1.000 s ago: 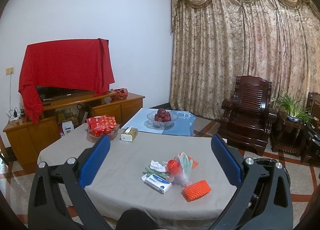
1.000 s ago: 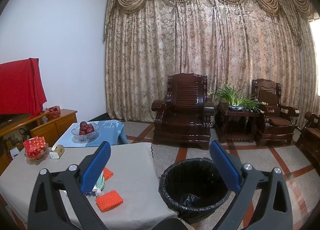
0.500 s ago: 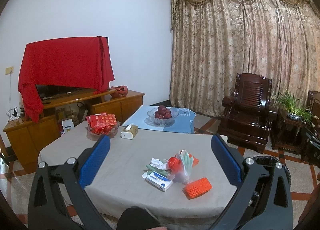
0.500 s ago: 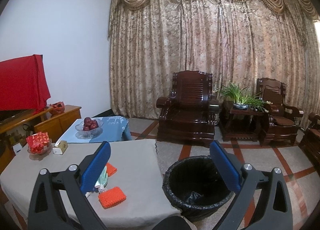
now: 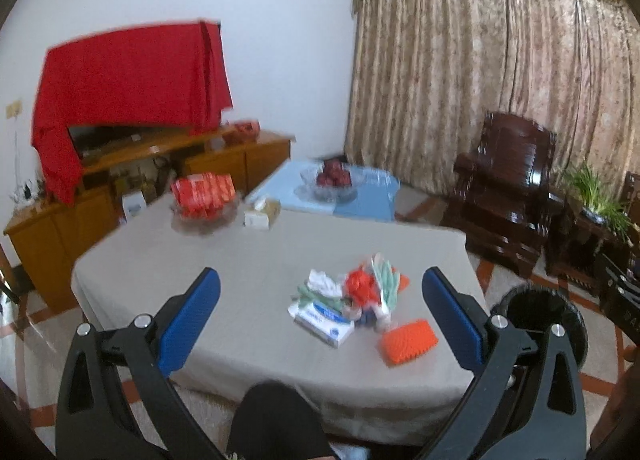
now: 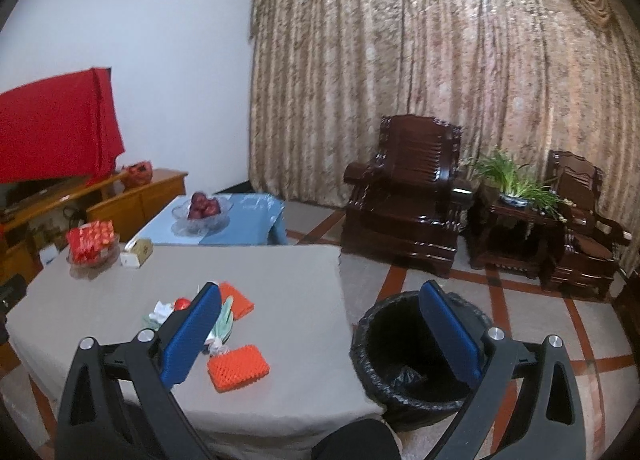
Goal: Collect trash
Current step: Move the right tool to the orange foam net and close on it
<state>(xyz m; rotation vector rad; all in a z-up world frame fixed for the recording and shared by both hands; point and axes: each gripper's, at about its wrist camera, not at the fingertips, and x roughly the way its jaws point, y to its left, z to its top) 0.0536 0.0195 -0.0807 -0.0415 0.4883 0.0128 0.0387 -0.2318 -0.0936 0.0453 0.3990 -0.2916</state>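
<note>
- Left tongs [image 5: 320, 314]: blue pads spread wide apart and empty, held above the near edge of the surface [image 5: 248, 256], aimed at the trash pile.
- Right tongs [image 6: 320, 330]: likewise parted and holding nothing; its view takes in both the surface and the bin.
- Trash pile [image 5: 356, 292]: a loose cluster near the right front of the grey-covered surface, made up of white crumpled paper, red and pale green wrappers and a white-and-blue box [image 5: 322, 320]; blur hides finer detail.
- Orange foam net [image 5: 409, 341]: lies flat just beside the pile, nearest the edge; a second orange piece [image 6: 237, 300] lies behind the pile.
- Black-lined bin [image 6: 416, 352]: stands on the floor just off the right corner of the surface, mouth open.
- Step in hand, as judged: approach for a first pick; nothing yet collected.
- Technique: take the outlying foam net first, since it is isolated and close to the bin. Lower the pads either side of its short width and close gently, as the mesh will likely compress.
- Caution: leave the dish of red packets [image 5: 202, 196], tissue box [image 5: 262, 213] and fruit bowl [image 5: 332, 180] alone; they do not look like trash.
</note>
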